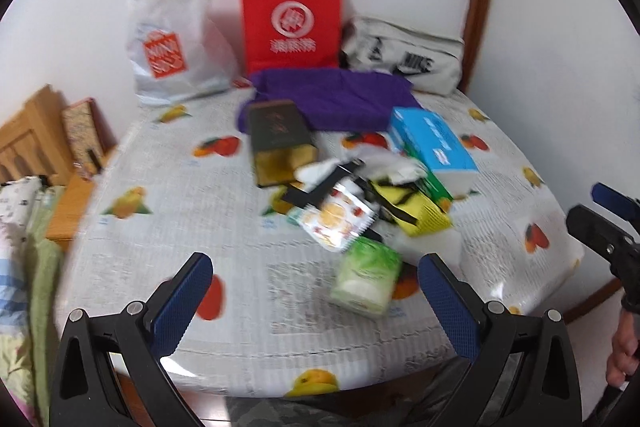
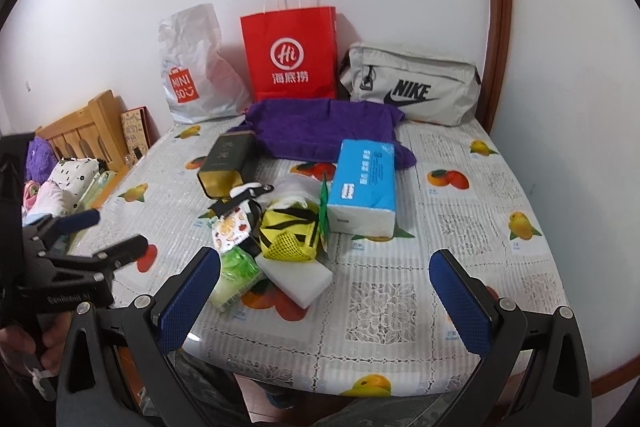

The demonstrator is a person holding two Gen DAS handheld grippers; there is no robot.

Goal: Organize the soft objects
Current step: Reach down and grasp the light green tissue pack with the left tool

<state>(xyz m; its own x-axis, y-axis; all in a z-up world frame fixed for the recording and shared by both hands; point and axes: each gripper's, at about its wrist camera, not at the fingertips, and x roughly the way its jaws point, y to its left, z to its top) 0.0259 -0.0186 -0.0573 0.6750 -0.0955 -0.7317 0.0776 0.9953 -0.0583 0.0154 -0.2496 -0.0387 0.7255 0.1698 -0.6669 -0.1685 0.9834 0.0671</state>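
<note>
A: Purple towel is lying at the back of the table, just in front of the red paper bag. The grey Nike pouch is sitting to the right of this towel, the white plastic bag to its left.

B: And the small things?

A: They are piling in front of the towel: blue tissue pack, yellow mesh bag, white sponge, green packet, dark box.

B: What are my grippers doing?

A: You are holding your left gripper wide open and it is gripping nothing. Your right gripper is also standing wide open, empty, before the pile.
</note>
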